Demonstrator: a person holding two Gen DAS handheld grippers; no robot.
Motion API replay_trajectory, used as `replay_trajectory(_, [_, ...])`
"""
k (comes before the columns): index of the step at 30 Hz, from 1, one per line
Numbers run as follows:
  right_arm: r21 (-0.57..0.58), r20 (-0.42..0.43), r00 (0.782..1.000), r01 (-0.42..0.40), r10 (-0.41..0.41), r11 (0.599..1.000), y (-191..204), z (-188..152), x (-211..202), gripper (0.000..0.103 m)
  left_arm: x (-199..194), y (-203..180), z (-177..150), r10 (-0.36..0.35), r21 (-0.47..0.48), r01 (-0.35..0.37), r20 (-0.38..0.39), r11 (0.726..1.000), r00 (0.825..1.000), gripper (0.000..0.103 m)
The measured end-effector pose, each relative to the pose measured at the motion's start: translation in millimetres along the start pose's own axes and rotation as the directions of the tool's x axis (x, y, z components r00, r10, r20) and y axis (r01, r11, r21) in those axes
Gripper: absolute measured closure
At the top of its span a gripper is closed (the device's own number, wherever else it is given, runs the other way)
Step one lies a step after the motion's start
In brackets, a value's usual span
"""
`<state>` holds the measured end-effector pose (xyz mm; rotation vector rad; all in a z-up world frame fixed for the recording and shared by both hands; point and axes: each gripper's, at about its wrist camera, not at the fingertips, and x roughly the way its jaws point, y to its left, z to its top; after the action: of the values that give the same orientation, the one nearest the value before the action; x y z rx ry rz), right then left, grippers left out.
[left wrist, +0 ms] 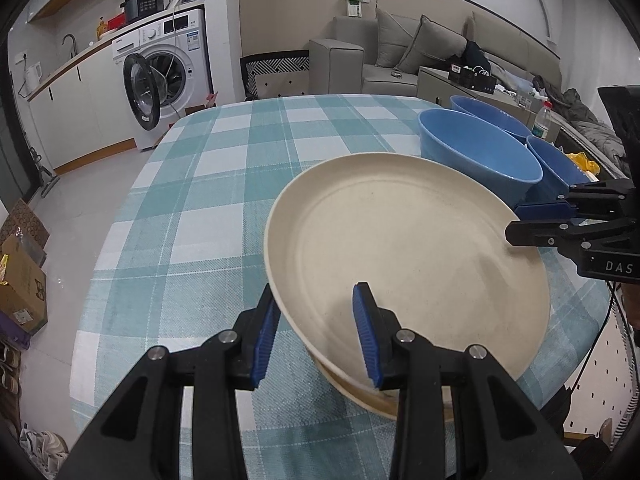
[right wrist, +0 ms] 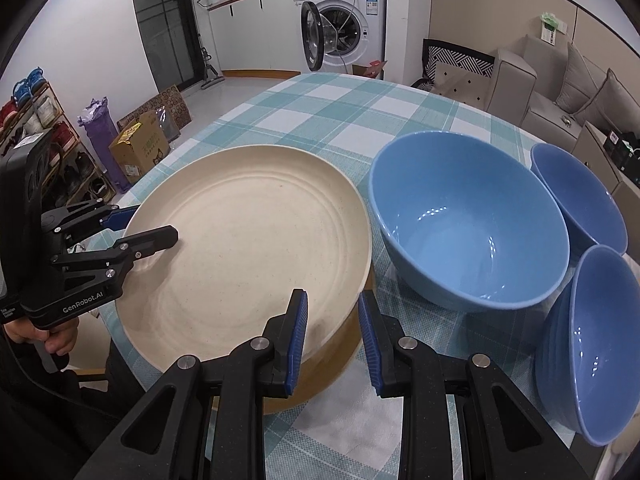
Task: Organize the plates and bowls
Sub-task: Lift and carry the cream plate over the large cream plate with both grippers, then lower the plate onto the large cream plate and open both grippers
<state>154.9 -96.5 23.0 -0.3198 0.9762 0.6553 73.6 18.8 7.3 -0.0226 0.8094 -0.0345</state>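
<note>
Cream plate held tilted at centre frame, just above a second cream plate whose rim peeks out beneath at lower centre; in the right wrist view the lower plate shows as a tan edge under the held one. Gripped at two opposite rims: left gripper narrowed onto the near rim, one blue pad inside the dish, one outside; right gripper likewise pinched on its edge at lower centre. Both sets of jaws narrow, clamped on the plate.

Step in hand, by the look of it: stacking, lowering the upper plate onto the lower.

Next move likely calls for levelling the tilt, centring over the lower rim, settling down, then opening both jaws together.

Beyond, toward the right: three blue bowls standing apart, unstacked, on the checked tablecloth.
</note>
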Motion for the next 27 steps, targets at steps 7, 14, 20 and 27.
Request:
replay_trajectory(7, [0.002,-0.014,1.000,0.015,-0.015,1.000,-1,-8,2,0.076,6,-9,-5,0.016,0.032,-0.015,-0.020,0.999,1.000,0.067])
replay_trajectory(14, [0.024,-0.031,1.000,0.006,-0.005,1.000,-3,-16,7,0.076,9,-12,-8,0.034,0.055,-0.032,-0.029,0.998,0.999,0.067])
replay_trajectory(20, [0.022,-0.025,1.000,0.005,-0.005,1.000,-2,-16,4,0.076,8,-14,-8,0.037,0.060,-0.035,-0.032,0.998,0.999,0.067])
replay_trajectory(27, [0.016,-0.029,1.000,0.009,-0.009,1.000,0,-19,3,0.076,9,-16,-9,0.046,0.078,-0.043,-0.036,0.996,0.998,0.067])
